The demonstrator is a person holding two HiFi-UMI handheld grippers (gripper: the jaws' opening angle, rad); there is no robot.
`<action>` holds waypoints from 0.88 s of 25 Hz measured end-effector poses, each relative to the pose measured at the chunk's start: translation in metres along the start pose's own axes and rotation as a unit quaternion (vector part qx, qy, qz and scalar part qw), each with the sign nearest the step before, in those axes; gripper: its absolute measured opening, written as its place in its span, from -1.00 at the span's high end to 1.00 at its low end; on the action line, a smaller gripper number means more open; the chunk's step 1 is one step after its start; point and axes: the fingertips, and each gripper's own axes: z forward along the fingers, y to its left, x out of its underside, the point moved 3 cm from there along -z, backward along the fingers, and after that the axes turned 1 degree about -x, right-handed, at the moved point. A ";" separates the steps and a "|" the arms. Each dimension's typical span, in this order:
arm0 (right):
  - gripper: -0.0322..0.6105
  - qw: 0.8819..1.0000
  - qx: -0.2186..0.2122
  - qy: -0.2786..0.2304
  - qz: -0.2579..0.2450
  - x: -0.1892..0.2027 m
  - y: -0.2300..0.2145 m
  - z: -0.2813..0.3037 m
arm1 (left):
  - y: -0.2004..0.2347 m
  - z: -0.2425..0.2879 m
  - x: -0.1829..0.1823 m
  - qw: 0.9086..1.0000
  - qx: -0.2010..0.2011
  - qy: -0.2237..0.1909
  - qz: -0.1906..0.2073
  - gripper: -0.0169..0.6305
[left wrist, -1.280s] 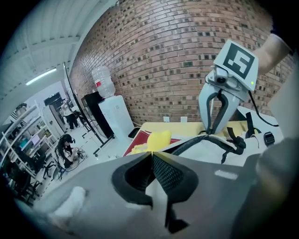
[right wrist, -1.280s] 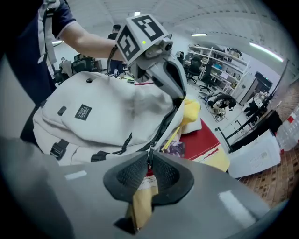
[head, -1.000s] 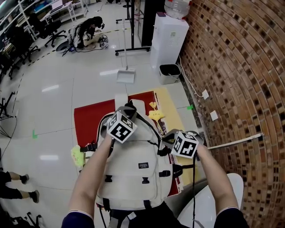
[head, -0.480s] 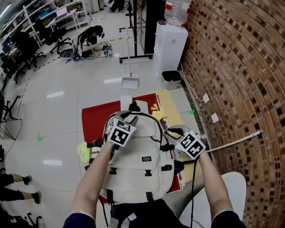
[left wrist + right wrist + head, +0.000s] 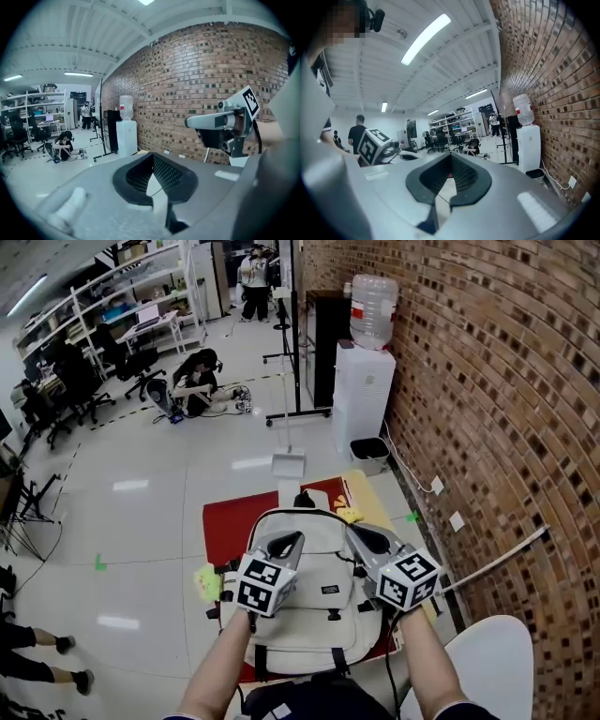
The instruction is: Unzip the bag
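A cream-white backpack (image 5: 309, 606) with black straps and buckles lies on a red mat (image 5: 225, 521) in front of me. Its zips look closed. My left gripper (image 5: 286, 545) hovers over the bag's upper left, off its surface. Its jaws are closing and meet, with nothing between them (image 5: 153, 190). My right gripper (image 5: 366, 538) hangs over the bag's upper right, also clear of it. Its jaws are closing too and meet on nothing (image 5: 443, 187). Each gripper shows in the other's view: the right gripper (image 5: 225, 124) and the left one's marker cube (image 5: 372, 145).
A brick wall (image 5: 506, 399) runs along the right. Beyond the mat stand a white water dispenser (image 5: 364, 390), a small bin (image 5: 367, 454) and a dustpan (image 5: 287, 463). Yellow bits (image 5: 349, 515) lie by the bag's top, a yellow-green one (image 5: 206, 582) at its left. A white chair (image 5: 497, 662) is near right.
Both grippers have come off the backpack's top and drawn back toward me. The head view has tilted up, so the bag sits lower and smaller in it.
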 end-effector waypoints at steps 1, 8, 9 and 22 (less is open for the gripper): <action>0.89 1.000 0.002 -0.012 0.001 -0.007 0.007 0.002 | -0.002 -0.008 -0.005 1.000 0.001 -0.016 -0.007 0.93; 0.89 0.999 -0.006 -0.032 -0.002 -0.014 0.068 0.010 | -0.014 -0.062 -0.010 0.996 0.008 -0.073 -0.056 0.93; 0.89 0.999 -0.009 -0.030 -0.009 -0.014 0.076 0.012 | -0.014 -0.067 -0.012 0.995 0.010 -0.078 -0.058 0.93; 0.89 0.999 -0.003 -0.001 -0.051 -0.008 0.104 0.018 | -0.014 -0.085 -0.026 0.994 0.020 -0.102 -0.046 0.93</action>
